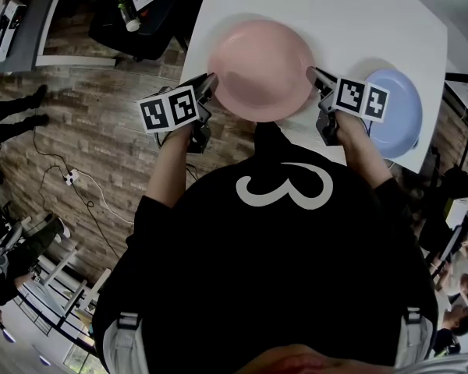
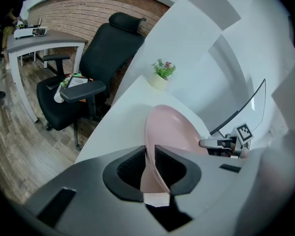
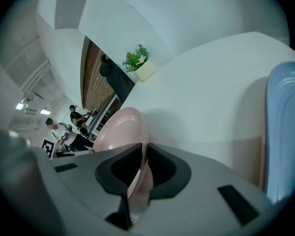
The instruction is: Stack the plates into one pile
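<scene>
Mostly white table (image 1: 359,22), wood floor (image 1: 101,131); L claw (image 1: 210,81), R claw (image 1: 313,74) clamp pink plate (image 1: 261,68).

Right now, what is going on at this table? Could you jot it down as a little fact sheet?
Surface: white table
Held: pink plate, gripped at two opposite rims
Left side: left gripper closed on the plate's left rim
Right side: right gripper closed on its right rim
Waiting: blue plate, on the table to the right of the pink one, untouched
Pile: not stacked yet; plates side by side
Also there: potted plant at the table's far end
</scene>
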Motion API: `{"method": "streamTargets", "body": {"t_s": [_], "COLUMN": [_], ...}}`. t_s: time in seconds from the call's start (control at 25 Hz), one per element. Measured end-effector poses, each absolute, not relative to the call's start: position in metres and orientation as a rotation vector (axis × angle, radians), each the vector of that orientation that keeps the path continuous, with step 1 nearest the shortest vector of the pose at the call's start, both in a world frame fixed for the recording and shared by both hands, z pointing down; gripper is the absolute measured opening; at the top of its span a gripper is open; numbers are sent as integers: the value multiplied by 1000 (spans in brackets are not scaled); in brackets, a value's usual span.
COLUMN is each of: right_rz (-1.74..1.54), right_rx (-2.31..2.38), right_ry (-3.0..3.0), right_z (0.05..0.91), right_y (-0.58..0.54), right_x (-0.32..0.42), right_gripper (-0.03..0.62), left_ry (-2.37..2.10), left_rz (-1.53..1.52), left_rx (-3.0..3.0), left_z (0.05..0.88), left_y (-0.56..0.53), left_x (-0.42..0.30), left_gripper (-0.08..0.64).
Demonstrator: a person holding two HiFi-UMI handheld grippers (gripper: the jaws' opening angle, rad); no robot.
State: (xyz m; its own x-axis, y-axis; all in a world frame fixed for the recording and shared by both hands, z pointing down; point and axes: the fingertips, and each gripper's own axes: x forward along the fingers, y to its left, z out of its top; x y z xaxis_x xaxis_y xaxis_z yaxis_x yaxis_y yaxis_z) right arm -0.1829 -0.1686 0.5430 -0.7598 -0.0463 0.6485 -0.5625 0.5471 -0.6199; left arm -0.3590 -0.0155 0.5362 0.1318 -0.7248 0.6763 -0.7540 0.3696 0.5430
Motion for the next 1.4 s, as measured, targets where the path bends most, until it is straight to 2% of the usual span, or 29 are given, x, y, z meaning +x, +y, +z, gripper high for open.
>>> {"method": "streamTargets", "body": {"t_s": [0.64,1.4], "right_rz": [1160,1186], "right_rx": [511,638], "right_ry": [-2291,-2393], "right_z": [511,486], "right_y": [-144,-105], "right_x": [-157,-74], "right_gripper": [51,48], "left_ry": [-1650,-1659], "left_rz": [50,141], "left_rx": [1426,1560], "left_z": [496,464], "left_y": [8,33], "left_x": [-335,-265], "left_gripper": [72,71]}}
